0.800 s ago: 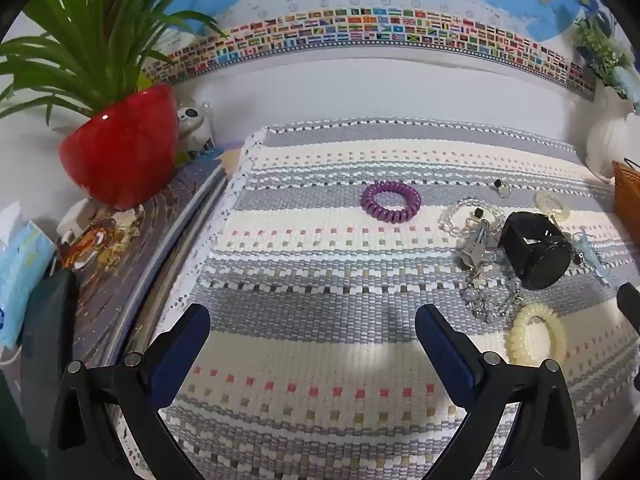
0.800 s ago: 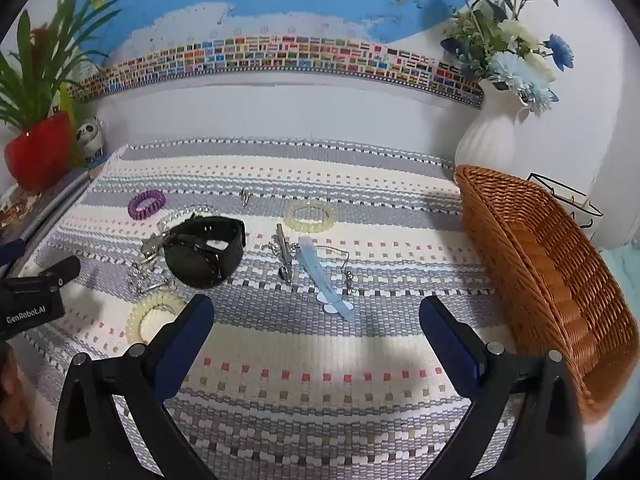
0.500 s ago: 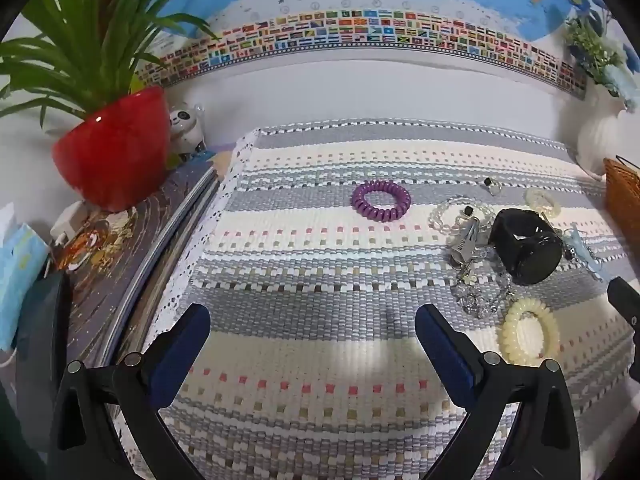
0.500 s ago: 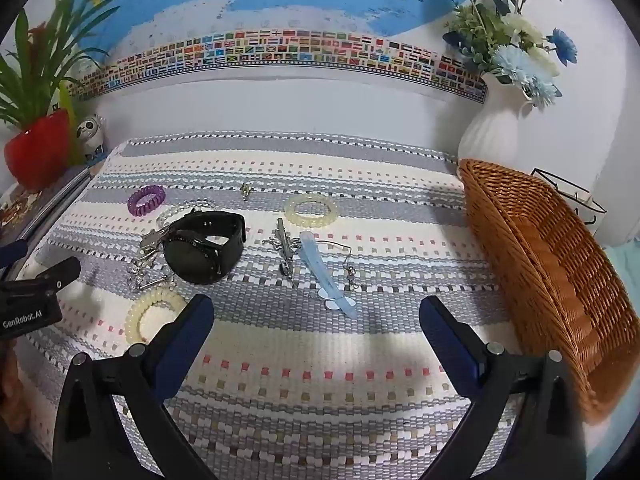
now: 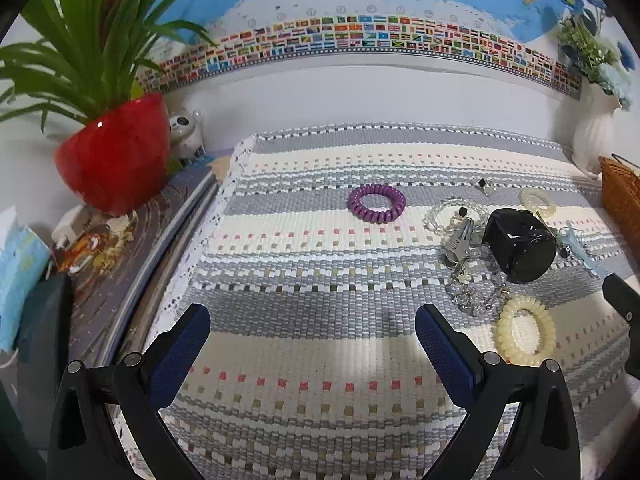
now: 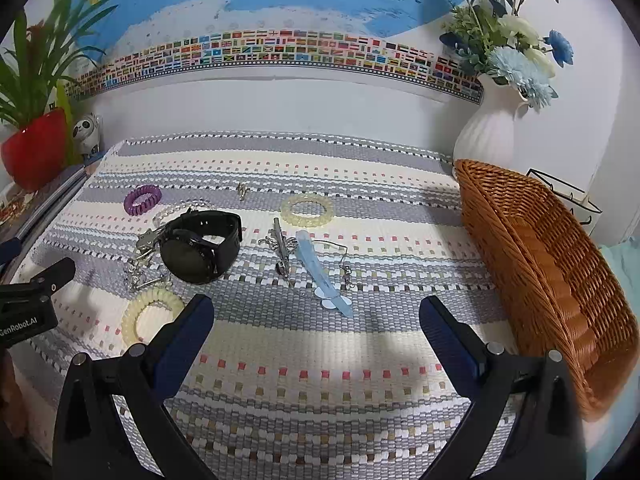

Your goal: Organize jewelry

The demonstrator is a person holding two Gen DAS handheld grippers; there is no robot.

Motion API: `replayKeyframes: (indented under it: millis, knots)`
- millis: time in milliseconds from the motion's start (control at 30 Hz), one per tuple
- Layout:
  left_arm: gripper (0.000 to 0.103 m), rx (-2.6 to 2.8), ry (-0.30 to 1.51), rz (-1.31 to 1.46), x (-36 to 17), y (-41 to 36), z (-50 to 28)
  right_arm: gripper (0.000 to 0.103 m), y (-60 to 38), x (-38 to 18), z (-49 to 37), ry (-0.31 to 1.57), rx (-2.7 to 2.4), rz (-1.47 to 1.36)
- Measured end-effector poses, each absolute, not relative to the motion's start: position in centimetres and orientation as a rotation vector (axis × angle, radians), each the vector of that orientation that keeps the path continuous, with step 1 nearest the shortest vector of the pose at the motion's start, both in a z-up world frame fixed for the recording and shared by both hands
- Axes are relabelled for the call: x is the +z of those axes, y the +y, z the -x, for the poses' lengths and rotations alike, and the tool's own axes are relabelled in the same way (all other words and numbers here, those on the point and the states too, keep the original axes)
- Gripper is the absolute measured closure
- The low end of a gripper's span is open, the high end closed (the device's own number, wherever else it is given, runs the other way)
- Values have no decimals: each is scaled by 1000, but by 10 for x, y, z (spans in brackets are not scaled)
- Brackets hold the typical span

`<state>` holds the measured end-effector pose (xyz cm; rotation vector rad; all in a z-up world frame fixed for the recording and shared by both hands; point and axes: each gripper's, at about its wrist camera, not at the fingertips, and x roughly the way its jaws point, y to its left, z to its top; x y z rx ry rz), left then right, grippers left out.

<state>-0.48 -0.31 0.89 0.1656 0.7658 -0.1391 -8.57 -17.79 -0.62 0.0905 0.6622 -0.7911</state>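
Jewelry lies on a striped woven mat (image 6: 320, 360). A purple coil band (image 5: 376, 202) (image 6: 142, 199), a black watch (image 5: 520, 244) (image 6: 200, 246), a cream coil band (image 5: 525, 330) (image 6: 150, 314), a second cream band (image 6: 306, 210), a clear bead bracelet (image 5: 448, 212), a blue hair clip (image 6: 322, 276), silver clips (image 6: 281, 246) and a small ring (image 6: 241, 190) are spread out. A wicker basket (image 6: 560, 280) stands at the right. My left gripper (image 5: 312, 336) and right gripper (image 6: 316, 328) are open, empty, above the mat's near part.
A red plant pot (image 5: 114, 156), a panda figure (image 5: 186, 132), books (image 5: 120, 264) and a tissue pack (image 5: 20, 276) sit left of the mat. A white flower vase (image 6: 488, 128) stands behind the basket. A wall with a map runs along the back.
Both views have shifted slightly; the left gripper has drifted a little to the right and back. No object on the mat has moved. Both grippers stay open.
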Motion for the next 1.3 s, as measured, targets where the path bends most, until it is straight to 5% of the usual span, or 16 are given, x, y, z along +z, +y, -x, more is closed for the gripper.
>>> replayKeyframes:
  millis: [1300]
  knots:
    - [1,-179,800,-131,-5,4,4,1,-177,-6,85,675,-831,-69]
